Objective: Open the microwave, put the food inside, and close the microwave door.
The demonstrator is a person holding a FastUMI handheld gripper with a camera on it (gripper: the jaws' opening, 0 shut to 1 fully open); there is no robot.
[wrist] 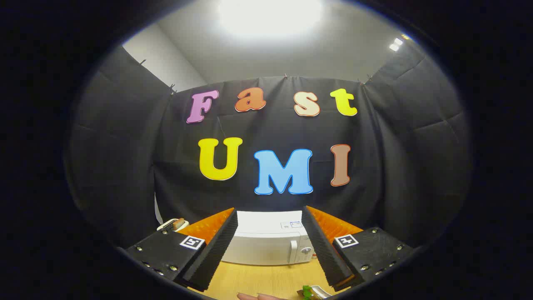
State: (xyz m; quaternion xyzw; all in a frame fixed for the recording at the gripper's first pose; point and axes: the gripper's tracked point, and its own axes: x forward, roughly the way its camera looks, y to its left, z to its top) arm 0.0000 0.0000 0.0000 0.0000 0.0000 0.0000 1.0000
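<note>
The gripper (pixel 270 246) hangs above the wooden table (pixel 266 281) with its fingers (pixel 212 246) spread wide and nothing between them but air. Beyond the fingers, framed in the gap between them, sits the white microwave (pixel 268 243), square to the view, its door closed and a round knob on its right-hand panel. A small label lies on its top, too small to make out. The microwave stands at the far side of the table, close to the black cloth wall (pixel 125 166) behind it. To the left, past the left finger, a white dish (pixel 173 225) peeks out with something brownish on it, likely the food, though most of it is hidden by the finger. Down at the near side of the table, just before the right finger, there is a scrap of green (pixel 307 291) resting against a shiny rim, cut off so that I cannot tell what it is. Next to it, fingertips of a person's hand (pixel 258 296) lie at the table's near side. A bright ceiling lamp (pixel 270 16) glares overhead.
</note>
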